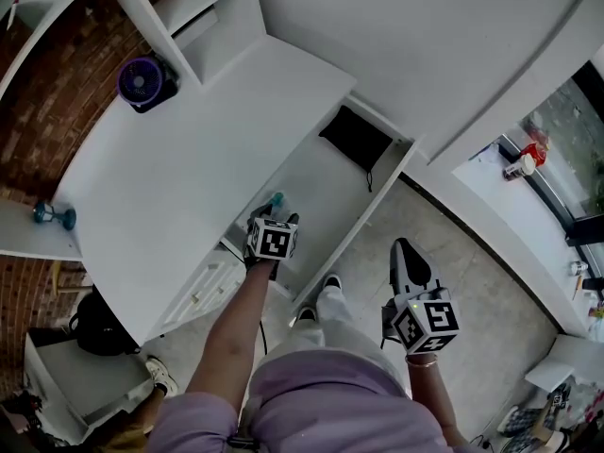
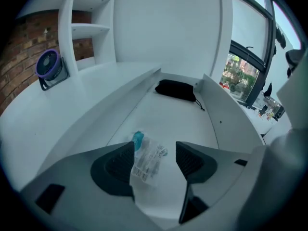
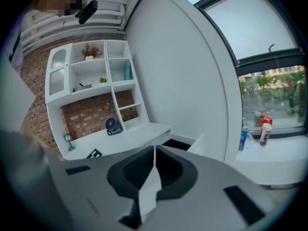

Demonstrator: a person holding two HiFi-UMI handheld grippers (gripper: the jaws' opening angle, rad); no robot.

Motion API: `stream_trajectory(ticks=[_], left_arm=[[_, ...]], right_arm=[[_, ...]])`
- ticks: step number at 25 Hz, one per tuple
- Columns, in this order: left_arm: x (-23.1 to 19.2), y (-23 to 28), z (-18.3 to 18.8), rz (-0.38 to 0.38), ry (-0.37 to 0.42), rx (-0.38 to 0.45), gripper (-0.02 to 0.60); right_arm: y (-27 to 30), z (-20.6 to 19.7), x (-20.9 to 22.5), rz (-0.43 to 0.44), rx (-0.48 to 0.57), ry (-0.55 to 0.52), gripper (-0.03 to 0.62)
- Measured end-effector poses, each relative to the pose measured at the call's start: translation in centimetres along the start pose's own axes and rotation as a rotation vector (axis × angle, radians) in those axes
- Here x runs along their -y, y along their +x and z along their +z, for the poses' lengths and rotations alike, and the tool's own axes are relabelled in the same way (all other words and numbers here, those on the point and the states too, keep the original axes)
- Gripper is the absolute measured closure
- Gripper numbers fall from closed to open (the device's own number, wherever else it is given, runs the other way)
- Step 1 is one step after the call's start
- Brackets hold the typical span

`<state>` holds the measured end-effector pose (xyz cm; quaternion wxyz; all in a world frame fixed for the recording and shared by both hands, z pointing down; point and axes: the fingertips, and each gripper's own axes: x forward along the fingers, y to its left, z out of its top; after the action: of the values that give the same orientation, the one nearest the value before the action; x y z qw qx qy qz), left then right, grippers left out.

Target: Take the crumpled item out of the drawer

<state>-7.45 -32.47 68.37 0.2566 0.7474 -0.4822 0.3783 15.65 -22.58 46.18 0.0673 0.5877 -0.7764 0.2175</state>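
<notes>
The left gripper [image 2: 155,152] is found spread wide, nothing gripped; the crushed bottle [image 2: 147,163] lies between its jaws, untouched, near the front of the open drawer [image 2: 214,113]; the right gripper [image 3: 154,153] is closed and empty. The bottle is judged light, thin, springy and slippery; it is best pinched across its flattened middle. A black pouch [image 2: 176,89] is noted at the drawer's back; beyond it, a smooth white desk [image 2: 72,110], a fan [image 2: 49,67] and a window [image 2: 243,73].
</notes>
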Motion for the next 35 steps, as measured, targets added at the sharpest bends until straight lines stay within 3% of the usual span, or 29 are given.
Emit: stream_trajectory(ticks=[16,24,35], left_arm=[[-0.4,4.1,-1.6,0.018,-0.015,-0.137,0.318],[-0.9,4.7,-1.8,0.046,-0.025,-0.150,0.352],[-0.6,3.4,-1.3,0.085,0.052,-0.126,0.435]], right_arm=[[1.6,-0.6,2.4,-0.013,-0.043,0.021,0.591],[1.9,-0.8,2.6,-0.020,-0.058,0.024,0.591],[2.2,-0.7,2.0,-0.003,-0.063,0.023,0.591]])
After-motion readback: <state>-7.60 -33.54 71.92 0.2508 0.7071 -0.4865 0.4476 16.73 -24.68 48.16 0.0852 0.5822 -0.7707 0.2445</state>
